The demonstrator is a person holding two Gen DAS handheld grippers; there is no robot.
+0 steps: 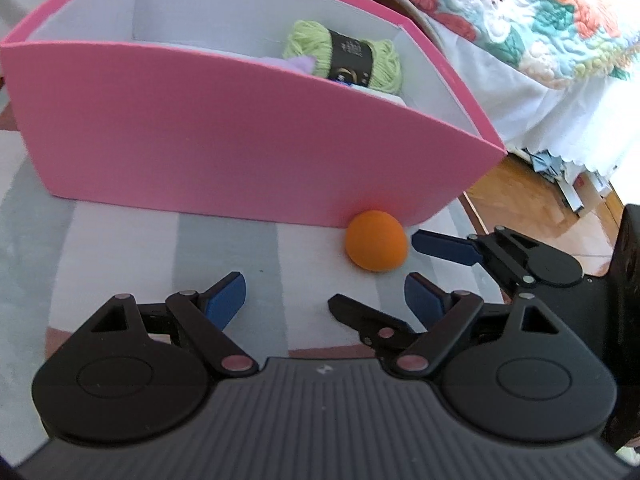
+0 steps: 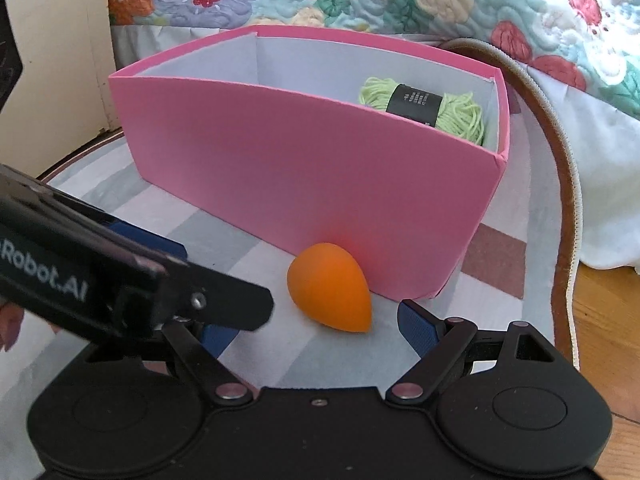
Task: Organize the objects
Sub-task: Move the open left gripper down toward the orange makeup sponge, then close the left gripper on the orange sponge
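The orange teardrop sponge (image 2: 329,286) is lying on the striped mat (image 2: 256,360), just beside the near wall of the pink box (image 2: 304,184) and close to that wall's right-hand corner, still outside it. A skein of green yarn (image 2: 424,114) with a black label is already sitting inside the box at its right end, and in the left wrist view something pale lilac (image 1: 300,65) is peeking up beside it, too hidden to name. The job is looking partly done, with the sponge seemingly the last loose piece in view.

The right gripper (image 2: 316,328) is hovering low over the mat with its jaws standing wide apart and nothing between them, the sponge lying just ahead of its blue pads. The left gripper (image 1: 324,292) is also gaping and empty, well to the left of the sponge. Its body is crossing the lower left of the right wrist view, crowding the approach.

The box wall behind the sponge is leaving little room on that side. A flowered quilt (image 2: 440,4) is hanging beyond the box, past the mat's far edge.
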